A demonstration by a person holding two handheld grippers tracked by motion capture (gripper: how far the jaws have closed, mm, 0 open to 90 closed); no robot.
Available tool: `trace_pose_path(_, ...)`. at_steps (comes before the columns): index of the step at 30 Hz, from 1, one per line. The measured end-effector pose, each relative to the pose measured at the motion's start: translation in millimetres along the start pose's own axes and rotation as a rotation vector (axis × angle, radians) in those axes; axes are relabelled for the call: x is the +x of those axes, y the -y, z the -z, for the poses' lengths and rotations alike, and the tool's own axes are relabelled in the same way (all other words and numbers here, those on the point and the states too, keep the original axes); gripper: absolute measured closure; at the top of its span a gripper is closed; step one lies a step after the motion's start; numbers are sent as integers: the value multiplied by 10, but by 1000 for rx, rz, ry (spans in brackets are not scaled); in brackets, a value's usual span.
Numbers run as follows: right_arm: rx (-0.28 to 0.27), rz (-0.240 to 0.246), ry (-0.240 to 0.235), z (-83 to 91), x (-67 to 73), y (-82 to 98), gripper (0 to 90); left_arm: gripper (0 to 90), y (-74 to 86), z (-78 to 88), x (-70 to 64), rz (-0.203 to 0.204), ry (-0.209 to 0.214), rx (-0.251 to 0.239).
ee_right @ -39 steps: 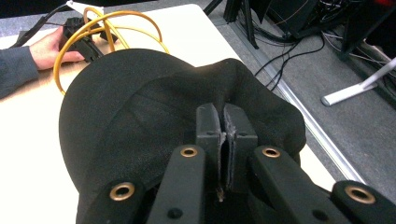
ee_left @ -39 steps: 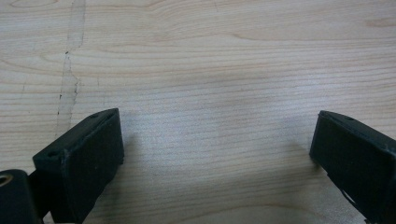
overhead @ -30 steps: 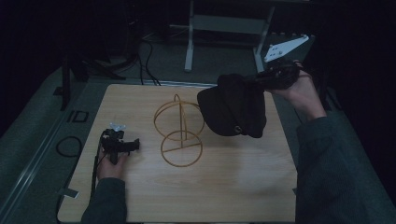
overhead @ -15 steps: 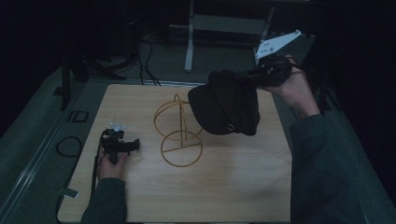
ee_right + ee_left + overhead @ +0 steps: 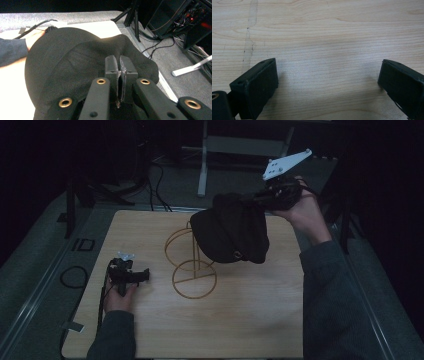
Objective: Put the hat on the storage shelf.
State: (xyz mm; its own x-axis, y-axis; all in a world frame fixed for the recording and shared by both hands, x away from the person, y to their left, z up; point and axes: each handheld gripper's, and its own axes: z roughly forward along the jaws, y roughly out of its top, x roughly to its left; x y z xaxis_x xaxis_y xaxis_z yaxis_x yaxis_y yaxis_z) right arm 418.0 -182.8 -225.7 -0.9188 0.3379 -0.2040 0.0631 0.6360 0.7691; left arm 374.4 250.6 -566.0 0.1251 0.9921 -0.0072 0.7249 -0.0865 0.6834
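A light wooden table (image 5: 150, 330) is carrying everything here, its grain running plainly under the left hand-held gripper (image 5: 327, 82) in that gripper's own view. Above the table's middle, toward its far right corner, a black cap (image 5: 230, 235) is hanging in the air, clear of the wood, draping down in front of the upper part of a gold wire stand (image 5: 192, 270). The stand is sitting at the table's centre, its round base flat on the surface. The right hand-held gripper (image 5: 260, 197) is pinching a fold of the cap's cloth (image 5: 75, 65) tight between its jaws. Near the left edge, the left hand-held gripper (image 5: 131, 275) is resting low with its jaws spread wide and nothing between them.
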Motion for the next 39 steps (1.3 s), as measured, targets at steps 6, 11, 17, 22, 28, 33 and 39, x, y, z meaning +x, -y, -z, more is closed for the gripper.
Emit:
trace_pose_path(6,-14,4,0,-36,39,-61,862,26,0,0,0,0,0,0)
trace_pose_path(11,-13,9,-1,-87,78,-99,862,26,0,0,0,0,0,0)
trace_pose_path(17,-41,11,-12,-148,128,-154,862,26,0,0,0,0,0,0)
trace_pose_path(22,-38,24,-14,-182,175,-229,862,26,-1,1,1,-1,1,2)
trace_pose_path(28,-41,41,-9,-212,226,-341,861,26,-1,2,1,-1,1,3)
trace_pose_path(33,-41,57,-13,-281,282,-435,861,26,-1,1,1,0,0,1)
trace_pose_path(39,-41,73,-25,-401,357,-531,861,26,-1,1,1,0,-1,1)
